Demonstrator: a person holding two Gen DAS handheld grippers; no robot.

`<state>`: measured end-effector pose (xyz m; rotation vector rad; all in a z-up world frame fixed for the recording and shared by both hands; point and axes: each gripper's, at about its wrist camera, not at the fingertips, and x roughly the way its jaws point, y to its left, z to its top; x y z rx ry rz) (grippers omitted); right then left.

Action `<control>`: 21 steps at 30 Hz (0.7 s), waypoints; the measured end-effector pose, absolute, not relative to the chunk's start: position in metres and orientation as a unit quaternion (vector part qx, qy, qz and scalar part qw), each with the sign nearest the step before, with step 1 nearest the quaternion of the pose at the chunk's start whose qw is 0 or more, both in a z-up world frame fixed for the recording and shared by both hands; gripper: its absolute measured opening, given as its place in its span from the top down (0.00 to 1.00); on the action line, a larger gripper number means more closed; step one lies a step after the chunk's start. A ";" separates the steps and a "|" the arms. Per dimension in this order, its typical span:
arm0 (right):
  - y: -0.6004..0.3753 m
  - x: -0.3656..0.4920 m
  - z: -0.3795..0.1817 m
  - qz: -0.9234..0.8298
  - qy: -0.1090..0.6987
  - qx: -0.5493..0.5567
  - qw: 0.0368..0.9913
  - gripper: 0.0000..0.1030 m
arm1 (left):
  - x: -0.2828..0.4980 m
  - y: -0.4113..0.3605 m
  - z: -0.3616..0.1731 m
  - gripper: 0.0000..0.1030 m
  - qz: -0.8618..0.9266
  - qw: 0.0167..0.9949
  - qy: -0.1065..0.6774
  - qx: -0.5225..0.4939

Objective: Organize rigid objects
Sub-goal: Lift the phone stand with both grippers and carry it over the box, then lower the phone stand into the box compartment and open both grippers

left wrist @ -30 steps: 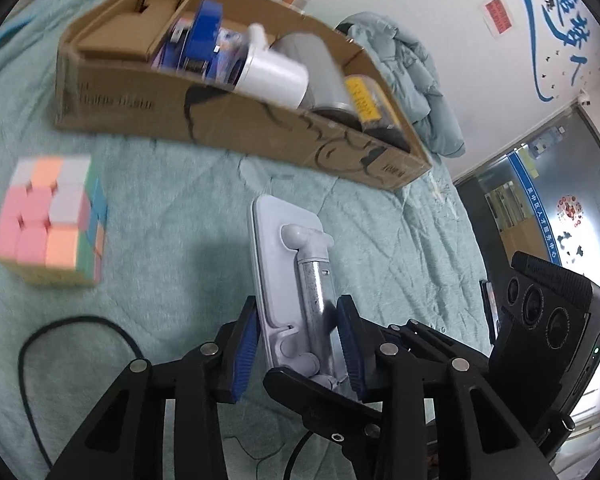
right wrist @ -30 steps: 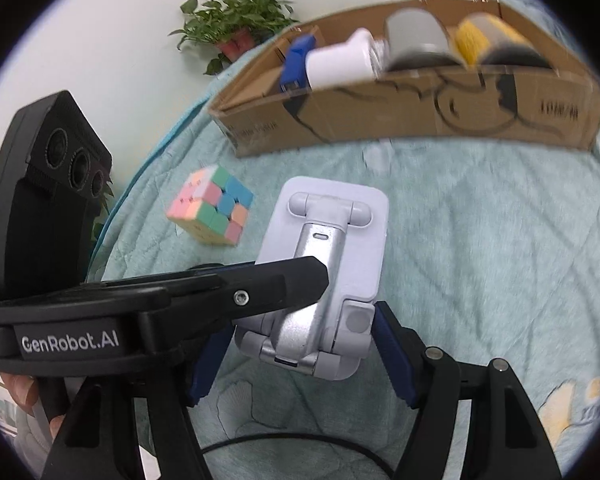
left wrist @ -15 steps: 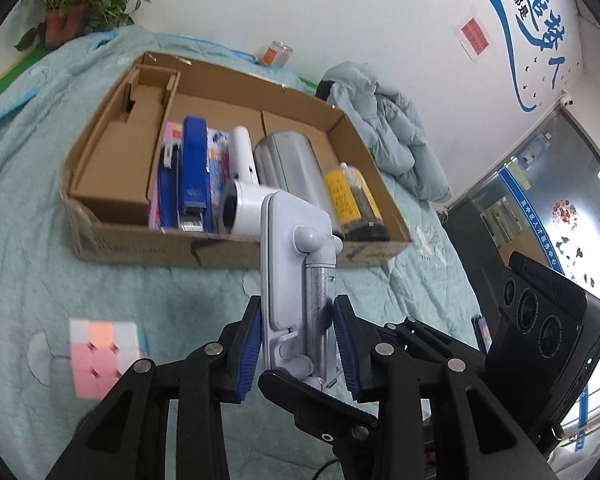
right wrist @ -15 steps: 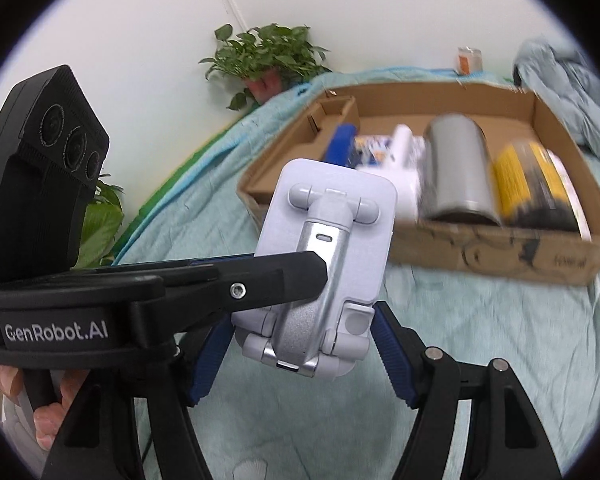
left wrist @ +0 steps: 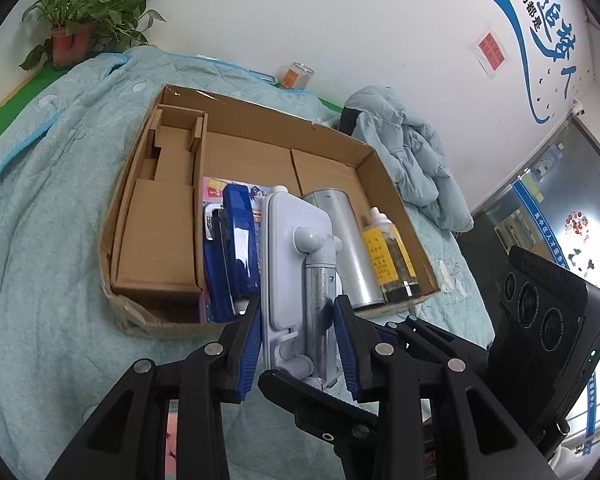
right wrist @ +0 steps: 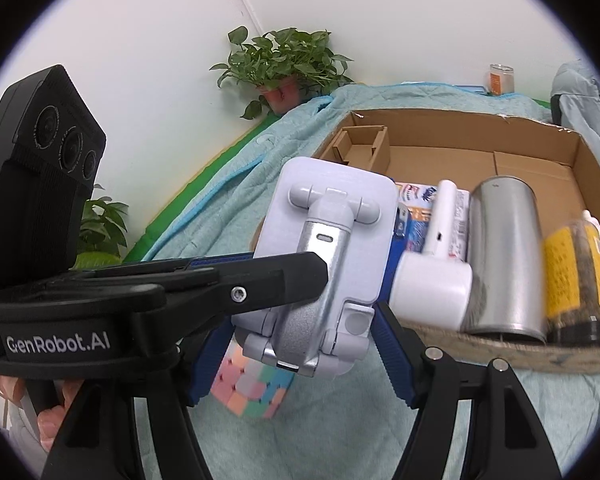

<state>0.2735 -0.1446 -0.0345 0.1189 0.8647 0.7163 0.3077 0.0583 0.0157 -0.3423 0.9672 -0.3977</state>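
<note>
A: Left side first. The rubik's cube (right wrist: 252, 384) is lying on the teal quilt (left wrist: 40, 240), outside the cardboard box (left wrist: 172, 324) and not yet sorted. The left gripper (left wrist: 298, 344) is pinching the white phone stand (left wrist: 296, 280) by its long edges, blue pads (left wrist: 249, 350) pressing each side.

B: And the right gripper (right wrist: 300, 350)? Its jaws are bracketing the stand's hinged foot, but whether they are pressing it or just flanking it cannot be told from the right wrist view.

A: Agreed. The two-sided hold is probably keeping the folded stand from swinging open during carry.

B: Moving right: the stand is hanging in the air at the box's near wall, in front of the blue stapler (left wrist: 240, 248), the white handheld device (right wrist: 436, 280), the metal can (left wrist: 348, 248) and the yellow-labelled bottle (left wrist: 392, 260).

A: Change from a second ago: the stand was resting on the quilt; it is now riding lifted and closer to the box, whose interior is showing from above.
</note>
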 end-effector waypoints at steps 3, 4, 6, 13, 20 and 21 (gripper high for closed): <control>-0.141 0.286 -0.035 0.341 0.415 0.058 0.842 0.33 | 0.321 0.060 0.016 0.69 -0.188 0.852 0.460 -0.162; -0.140 0.290 -0.035 0.341 0.417 0.059 0.840 0.33 | 0.326 0.061 0.016 0.69 -0.187 0.852 0.461 -0.162; -0.139 0.301 -0.035 0.340 0.425 0.065 0.837 0.33 | 0.338 0.062 0.016 0.69 -0.187 0.851 0.462 -0.163; -0.129 0.331 -0.033 0.339 0.445 0.073 0.826 0.33 | 0.372 0.080 0.017 0.69 -0.183 0.847 0.469 -0.172; -0.100 0.364 -0.039 0.357 0.479 0.110 0.794 0.33 | 0.405 0.120 0.009 0.69 -0.158 0.838 0.490 -0.180; -0.095 0.367 -0.041 0.356 0.480 0.108 0.794 0.33 | 0.408 0.124 0.006 0.69 -0.157 0.836 0.493 -0.179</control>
